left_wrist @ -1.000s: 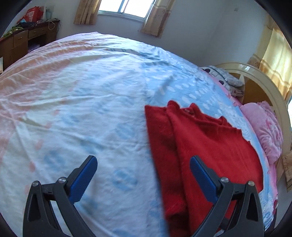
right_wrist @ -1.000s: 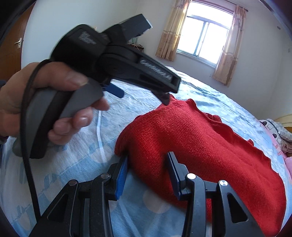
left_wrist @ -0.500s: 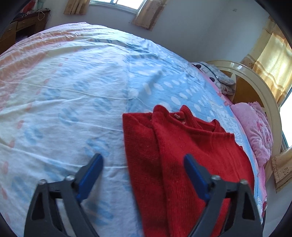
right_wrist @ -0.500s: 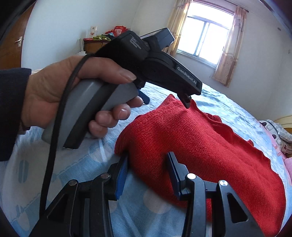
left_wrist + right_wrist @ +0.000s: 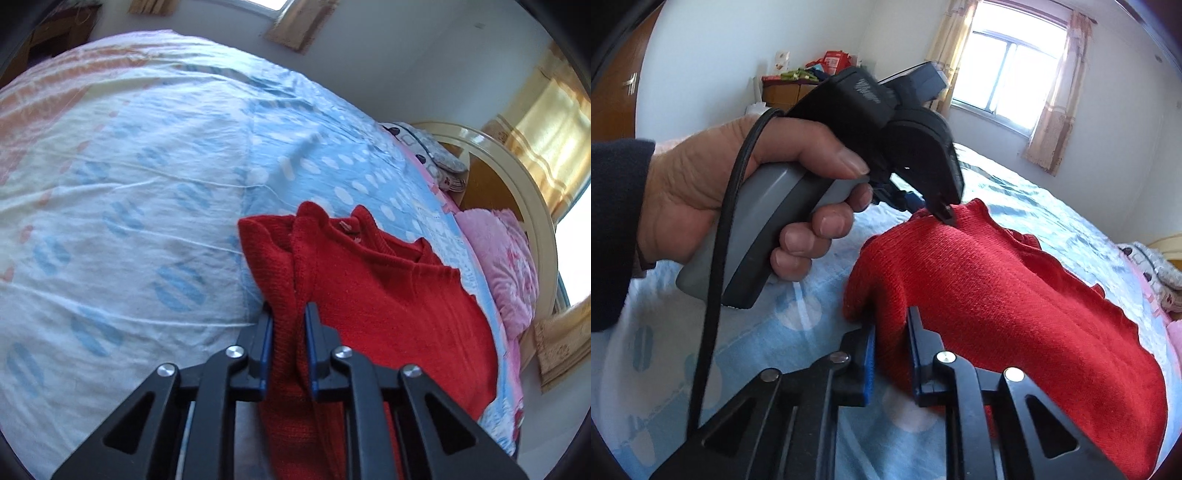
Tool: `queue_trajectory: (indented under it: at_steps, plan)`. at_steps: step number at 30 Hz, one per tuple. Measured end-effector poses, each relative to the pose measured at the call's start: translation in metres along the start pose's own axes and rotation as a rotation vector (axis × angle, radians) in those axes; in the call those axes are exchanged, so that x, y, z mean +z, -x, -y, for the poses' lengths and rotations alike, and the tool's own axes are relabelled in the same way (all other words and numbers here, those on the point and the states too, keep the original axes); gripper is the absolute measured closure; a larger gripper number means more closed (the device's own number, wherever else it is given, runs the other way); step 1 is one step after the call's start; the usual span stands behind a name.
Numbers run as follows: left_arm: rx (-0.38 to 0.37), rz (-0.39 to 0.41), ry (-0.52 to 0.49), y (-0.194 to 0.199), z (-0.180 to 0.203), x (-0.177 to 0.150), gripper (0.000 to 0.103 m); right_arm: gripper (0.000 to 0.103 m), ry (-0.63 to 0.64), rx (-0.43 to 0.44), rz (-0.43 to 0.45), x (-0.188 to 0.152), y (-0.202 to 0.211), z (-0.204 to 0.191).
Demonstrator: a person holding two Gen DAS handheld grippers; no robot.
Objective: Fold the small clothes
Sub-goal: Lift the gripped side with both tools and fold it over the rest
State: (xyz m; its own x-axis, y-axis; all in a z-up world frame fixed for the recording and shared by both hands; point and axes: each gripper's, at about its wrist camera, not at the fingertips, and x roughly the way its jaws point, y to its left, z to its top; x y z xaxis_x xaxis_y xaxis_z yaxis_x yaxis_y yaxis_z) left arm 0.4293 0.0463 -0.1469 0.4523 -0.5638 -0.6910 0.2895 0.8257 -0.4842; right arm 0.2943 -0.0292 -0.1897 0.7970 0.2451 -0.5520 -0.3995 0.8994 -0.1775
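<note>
Since the red sweater (image 5: 388, 295) lying on the bed (image 5: 129, 192) is soft, limp knit, it should bunch and sag unless held by its folded edge. The left gripper (image 5: 289, 332) and right gripper (image 5: 891, 347) have just closed, each pinching that edge between its fingers.

Count by kind, both views.

Sweater (image 5: 388, 295): one, red, on the bed (image 5: 147, 166).
Bed: one.
Tongs: two, a left (image 5: 289, 325) and a right (image 5: 891, 332); each has two blue pads (image 5: 266, 343).
Hand (image 5: 713, 199): one in view, on the left tongs' grey handle, with one black cable (image 5: 727, 206) beside it.
Windows: one (image 5: 1008, 74), flanked by two curtains (image 5: 1056, 103).
Pillows: one pink (image 5: 506, 258); one patterned (image 5: 432, 155) beyond it.
Headboard (image 5: 517, 177): one.
Cabinet (image 5: 790, 90) by the wall: one; items on top too small to count.
</note>
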Motion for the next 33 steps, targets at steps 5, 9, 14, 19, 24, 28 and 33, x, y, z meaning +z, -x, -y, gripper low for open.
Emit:
queue_trajectory:
  at_steps: [5, 9, 14, 19, 24, 28, 33]
  plan:
    - [0.005, -0.012, 0.022, 0.010, 0.007, 0.000, 0.089, 0.090, -0.111, 0.055, 0.026, 0.003, 0.016, 0.021]
    - [-0.062, 0.013, 0.082, 0.024, 0.013, 0.005, 0.089, 0.091, -0.197, 0.092, 0.045, 0.001, 0.029, 0.041]
    - [-0.103, 0.059, 0.064, 0.034, 0.040, 0.010, 0.089, 0.091, -0.268, 0.104, 0.087, -0.003, 0.049, 0.061]
    - [-0.129, 0.090, 0.048, 0.034, 0.067, 0.016, 0.089, 0.091, -0.326, 0.096, 0.114, -0.008, 0.063, 0.087]
    - [-0.153, 0.099, 0.032, 0.027, 0.090, 0.018, 0.089, 0.091, -0.350, 0.065, 0.138, -0.015, 0.078, 0.110]
    - [-0.170, 0.104, 0.017, 0.023, 0.108, 0.019, 0.090, 0.092, -0.382, 0.054, 0.154, -0.021, 0.092, 0.122]
    - [-0.188, 0.106, -0.008, 0.017, 0.131, 0.021, 0.090, 0.092, -0.418, 0.041, 0.168, -0.030, 0.104, 0.142]
